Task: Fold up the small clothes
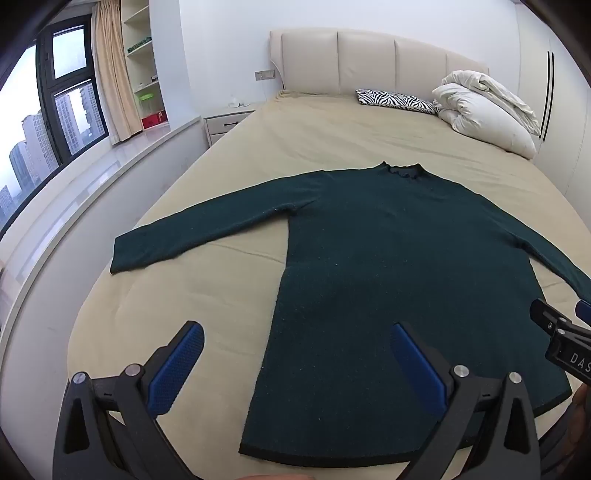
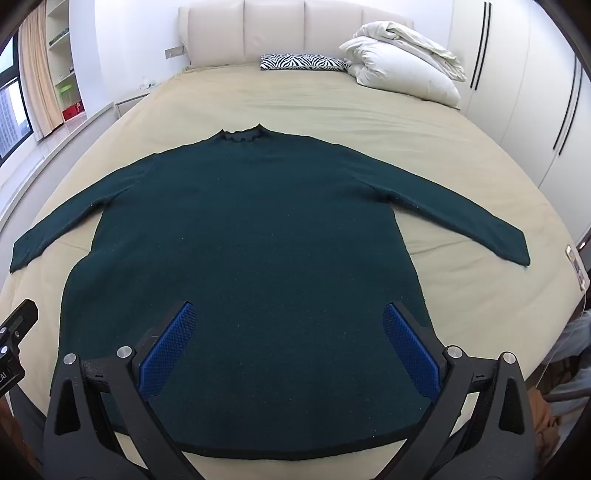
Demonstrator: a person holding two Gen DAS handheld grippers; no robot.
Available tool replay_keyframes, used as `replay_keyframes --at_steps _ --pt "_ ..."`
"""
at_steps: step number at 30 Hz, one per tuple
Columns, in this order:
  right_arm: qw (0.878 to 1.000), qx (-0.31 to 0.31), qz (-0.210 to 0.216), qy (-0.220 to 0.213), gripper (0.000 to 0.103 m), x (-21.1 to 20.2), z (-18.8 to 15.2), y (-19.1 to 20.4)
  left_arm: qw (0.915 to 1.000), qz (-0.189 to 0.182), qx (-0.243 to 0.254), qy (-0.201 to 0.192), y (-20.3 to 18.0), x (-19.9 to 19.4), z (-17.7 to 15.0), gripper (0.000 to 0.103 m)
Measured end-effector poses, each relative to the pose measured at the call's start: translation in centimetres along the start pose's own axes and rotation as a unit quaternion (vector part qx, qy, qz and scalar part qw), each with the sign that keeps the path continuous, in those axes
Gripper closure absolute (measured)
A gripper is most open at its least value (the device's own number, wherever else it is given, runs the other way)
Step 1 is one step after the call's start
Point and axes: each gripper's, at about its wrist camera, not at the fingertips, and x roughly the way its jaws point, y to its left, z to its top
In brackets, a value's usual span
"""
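Note:
A dark green long-sleeved sweater (image 1: 388,266) lies flat on the beige bed (image 1: 295,140), collar away from me, both sleeves spread out; it also shows in the right wrist view (image 2: 251,240). My left gripper (image 1: 295,354) is open and empty, above the sweater's lower left edge near the hem. My right gripper (image 2: 288,343) is open and empty, above the middle of the lower body near the hem. The right gripper's tip shows at the right edge of the left wrist view (image 1: 557,325). Part of the left gripper shows at the left edge of the right wrist view (image 2: 14,332).
A zebra-print pillow (image 2: 303,62) and a folded white duvet (image 2: 402,62) lie at the head of the bed by the headboard (image 2: 295,33). A nightstand (image 1: 225,123), window ledge and shelves stand on the left. White wardrobe doors (image 2: 524,92) stand on the right.

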Motion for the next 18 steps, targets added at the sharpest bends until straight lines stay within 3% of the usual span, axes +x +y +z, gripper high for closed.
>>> replay_keyframes --at_steps 18 --pt "1.000 -0.004 -0.002 0.003 0.000 0.16 -0.08 0.42 1.0000 0.002 -0.003 0.001 0.80 0.42 -0.53 0.000"
